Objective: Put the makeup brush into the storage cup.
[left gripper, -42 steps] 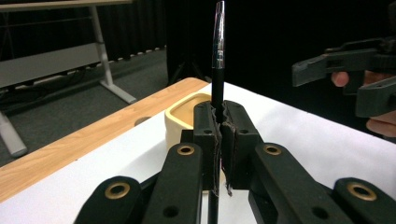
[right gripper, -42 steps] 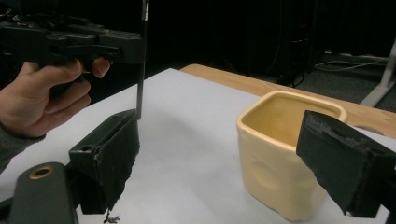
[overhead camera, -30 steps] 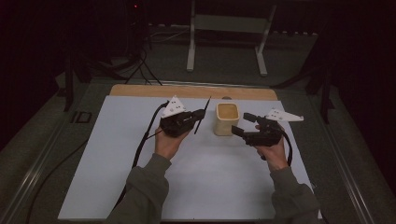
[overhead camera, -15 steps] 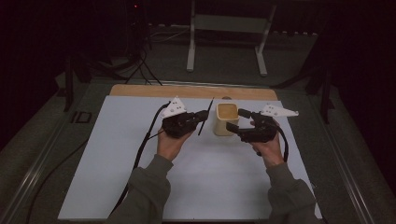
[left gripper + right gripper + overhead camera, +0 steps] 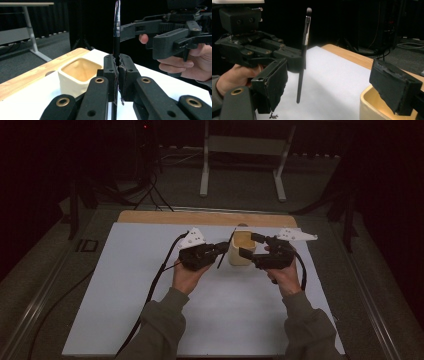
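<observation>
A cream square cup (image 5: 241, 248) stands on the white sheet between my two grippers. My left gripper (image 5: 223, 249) is just left of it, shut on a thin black makeup brush (image 5: 116, 30) with a silver ferrule. The brush stands nearly upright, bristles up (image 5: 303, 57), and its lower end hangs above the sheet. In the left gripper view the pads (image 5: 110, 67) pinch the handle, with the cup (image 5: 77, 75) behind them. My right gripper (image 5: 251, 246) is at the cup's right side, open and holding nothing. Its right jaw sits over the cup's rim (image 5: 372, 100) in the right gripper view.
The white sheet (image 5: 150, 310) covers the table, with a wooden strip (image 5: 200, 217) along its far edge. A metal stand (image 5: 240, 165) rises on the floor beyond. A black cable (image 5: 155, 280) trails from the left gripper across the sheet.
My right gripper has edged left toward the cup. The left gripper, still shut on the brush, has shifted slightly right toward the cup.
</observation>
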`<move>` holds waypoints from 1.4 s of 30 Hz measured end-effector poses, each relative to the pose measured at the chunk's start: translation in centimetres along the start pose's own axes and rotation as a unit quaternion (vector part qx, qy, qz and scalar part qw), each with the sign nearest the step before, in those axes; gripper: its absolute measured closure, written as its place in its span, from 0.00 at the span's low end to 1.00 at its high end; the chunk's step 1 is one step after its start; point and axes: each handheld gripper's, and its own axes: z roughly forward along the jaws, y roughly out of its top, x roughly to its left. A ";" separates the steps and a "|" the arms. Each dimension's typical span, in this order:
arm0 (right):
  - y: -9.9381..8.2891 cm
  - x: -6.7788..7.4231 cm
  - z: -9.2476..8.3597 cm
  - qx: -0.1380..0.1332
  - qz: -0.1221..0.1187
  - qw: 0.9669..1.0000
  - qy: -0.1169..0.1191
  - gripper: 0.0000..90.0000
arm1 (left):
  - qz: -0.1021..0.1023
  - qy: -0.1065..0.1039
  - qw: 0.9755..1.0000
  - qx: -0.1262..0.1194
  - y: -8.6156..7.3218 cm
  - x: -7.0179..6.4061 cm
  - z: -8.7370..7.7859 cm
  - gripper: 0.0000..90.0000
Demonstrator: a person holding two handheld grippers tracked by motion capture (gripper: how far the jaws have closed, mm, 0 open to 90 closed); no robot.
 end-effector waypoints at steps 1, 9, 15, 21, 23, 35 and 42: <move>0.0 0.0 0.0 0.000 0.000 1.000 0.000 0.16 | 0.000 0.000 1.000 0.000 0.0 0.0 0.0 0.95; 0.5 0.4 0.4 -0.010 0.005 1.000 0.013 0.19 | -0.001 -0.010 1.000 -0.002 -0.1 -0.5 0.4 0.95; 0.7 0.6 0.6 -0.015 0.007 1.000 0.019 0.19 | 0.001 -0.015 1.000 -0.002 -0.1 -0.8 0.7 0.95; 0.9 0.6 0.8 -0.020 0.010 1.000 0.022 0.20 | 0.004 -0.022 1.000 -0.002 -0.1 -1.1 1.0 0.95; 0.9 0.6 0.8 -0.021 0.011 0.999 0.026 0.23 | 0.005 -0.024 1.000 -0.003 -0.1 -1.2 1.1 0.95; 1.0 0.4 0.6 -0.030 0.017 0.997 0.075 0.75 | 0.012 -0.039 0.999 -0.005 -0.3 -1.5 1.2 0.95; 0.9 0.6 0.6 -0.026 -0.002 0.997 0.078 0.95 | 0.001 -0.050 0.999 0.003 -0.4 -1.4 1.5 0.80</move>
